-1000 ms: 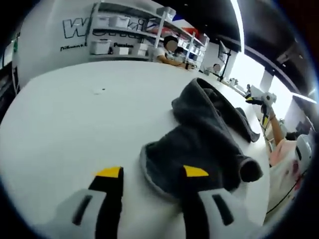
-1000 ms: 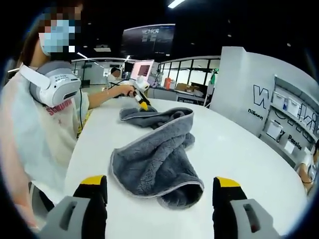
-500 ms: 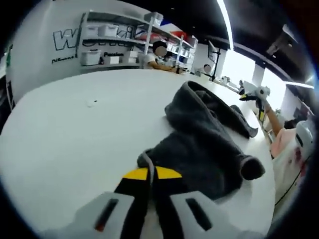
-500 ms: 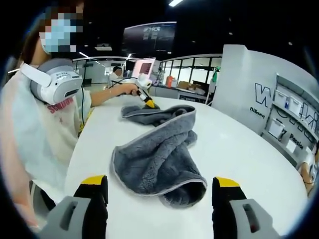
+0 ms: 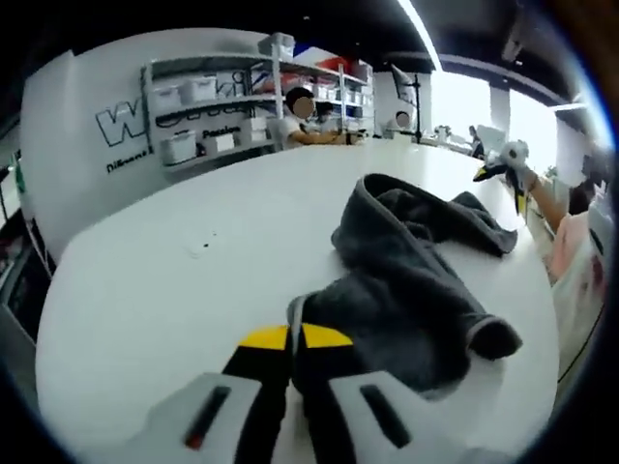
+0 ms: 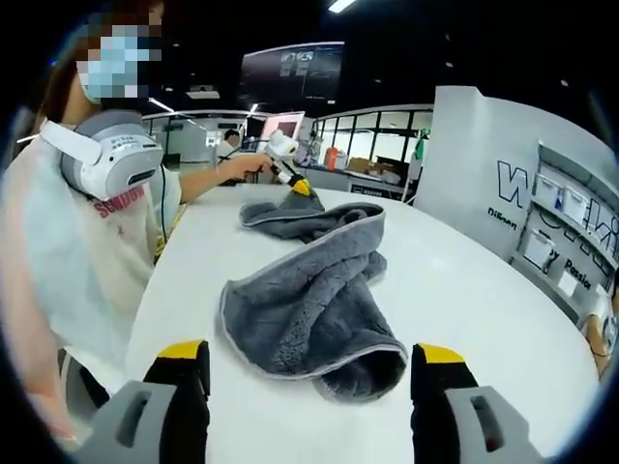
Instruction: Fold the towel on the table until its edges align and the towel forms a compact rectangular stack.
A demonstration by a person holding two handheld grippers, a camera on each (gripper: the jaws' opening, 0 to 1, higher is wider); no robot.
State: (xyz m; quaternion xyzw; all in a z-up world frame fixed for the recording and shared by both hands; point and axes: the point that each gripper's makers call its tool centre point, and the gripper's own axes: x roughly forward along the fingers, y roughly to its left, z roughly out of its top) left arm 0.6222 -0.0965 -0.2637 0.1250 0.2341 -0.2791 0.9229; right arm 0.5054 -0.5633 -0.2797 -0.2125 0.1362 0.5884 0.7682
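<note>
In the left gripper view, the left gripper (image 5: 292, 340) has its yellow-tipped fingers pressed together on a corner of the grey towel (image 5: 416, 280), which lies crumpled on the white bench (image 5: 155, 280). Shelves (image 5: 208, 106) stand against the far wall.

In the right gripper view, the right gripper (image 6: 308, 365) hovers near the bunched towel (image 6: 309, 295) with its fingers spread wide, touching nothing. A person (image 6: 77, 213) stands beside the bench (image 6: 464, 280).

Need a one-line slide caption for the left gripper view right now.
Left tongs shut on a corner of the crumpled grey towel lying on the white table.
</note>
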